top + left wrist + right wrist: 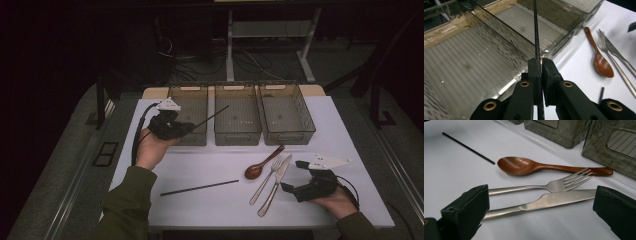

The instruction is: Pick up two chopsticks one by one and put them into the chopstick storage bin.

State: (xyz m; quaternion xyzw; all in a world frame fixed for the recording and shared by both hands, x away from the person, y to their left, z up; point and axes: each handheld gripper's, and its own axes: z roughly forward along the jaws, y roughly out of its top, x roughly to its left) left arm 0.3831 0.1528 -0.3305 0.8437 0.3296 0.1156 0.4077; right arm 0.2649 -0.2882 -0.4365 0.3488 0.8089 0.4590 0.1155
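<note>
White table surface [210, 170], rectangular, with three clear ribbed plastic bins standing side by side along its far edge: a left bin [192, 100], a middle bin [237, 116] and a right bin [286, 114].

Left gripper [189, 128], held in the person's left hand [151, 150], hangs in the air just in front of the left bin. Its two black jaws are pressed together on a thin black chopstick [210, 118], which sticks out past the jaw tips and slants up and to the right, its far end over the gap between the left and middle bins. In the left gripper view the stick runs straight up from between the closed jaws across the bin walls.

Right gripper [289, 189], in the right hand [340, 202] at the near right of the table, rests low with its jaws spread apart and nothing between the pads; they point at the cutlery beside it.

Second black chopstick [200, 187] lies flat on the table near the front, left of the cutlery.

Steel knife [275, 185] and steel fork [266, 181] lie side by side, nearly touching, with a brown wooden spoon [263, 163] just to their left, its bowl toward the person.
</note>
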